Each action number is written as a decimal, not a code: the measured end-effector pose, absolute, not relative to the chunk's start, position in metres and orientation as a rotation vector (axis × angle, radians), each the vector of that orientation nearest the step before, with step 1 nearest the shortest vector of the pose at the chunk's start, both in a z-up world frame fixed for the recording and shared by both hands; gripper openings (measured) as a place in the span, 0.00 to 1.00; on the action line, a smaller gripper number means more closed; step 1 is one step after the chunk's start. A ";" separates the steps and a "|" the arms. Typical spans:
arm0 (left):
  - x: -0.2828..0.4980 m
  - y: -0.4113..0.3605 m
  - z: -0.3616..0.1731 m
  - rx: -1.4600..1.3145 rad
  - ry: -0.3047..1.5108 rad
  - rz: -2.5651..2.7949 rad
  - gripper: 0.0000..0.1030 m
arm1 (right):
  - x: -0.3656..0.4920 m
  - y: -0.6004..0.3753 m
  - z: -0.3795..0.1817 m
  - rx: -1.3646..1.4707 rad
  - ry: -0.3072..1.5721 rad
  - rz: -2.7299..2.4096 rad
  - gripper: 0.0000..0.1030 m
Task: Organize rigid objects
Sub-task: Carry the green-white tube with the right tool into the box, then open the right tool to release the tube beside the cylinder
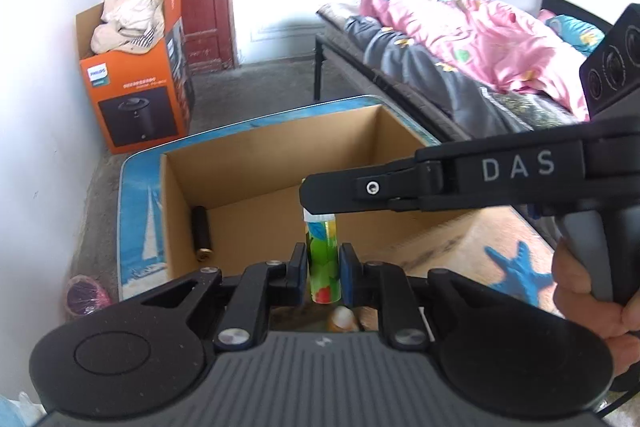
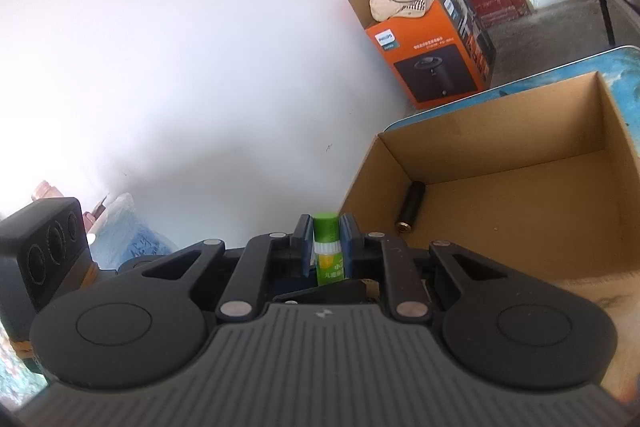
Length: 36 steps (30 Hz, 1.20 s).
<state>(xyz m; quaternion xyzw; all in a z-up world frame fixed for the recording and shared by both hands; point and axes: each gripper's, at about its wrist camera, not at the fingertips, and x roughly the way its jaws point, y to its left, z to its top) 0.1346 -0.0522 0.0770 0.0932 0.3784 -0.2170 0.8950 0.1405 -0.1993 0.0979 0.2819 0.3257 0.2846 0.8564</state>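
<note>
A green glue stick (image 1: 322, 259) with a leafy label stands upright between both grippers. My left gripper (image 1: 323, 269) is shut on its body. My right gripper (image 2: 327, 241) is shut on its green cap (image 2: 325, 223); in the left wrist view the right gripper's finger (image 1: 340, 193) reaches in from the right over the stick's top. An open cardboard box (image 1: 176, 211) sits just beyond, on a blue table. A dark cylinder (image 1: 201, 233) with a brass end lies on the box floor by the left wall; it also shows in the right wrist view (image 2: 410, 205).
An orange Philips carton (image 1: 132, 95) with cloth on top stands on the floor by a red door. A bed (image 1: 460, 47) with a pink quilt lies to the right. The table (image 1: 140, 211) has a sea print with a blue starfish (image 1: 516, 277).
</note>
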 end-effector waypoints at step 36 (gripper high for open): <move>0.231 -0.037 0.038 0.246 1.021 -0.296 0.32 | 0.285 -0.200 -0.009 0.889 1.161 0.525 0.42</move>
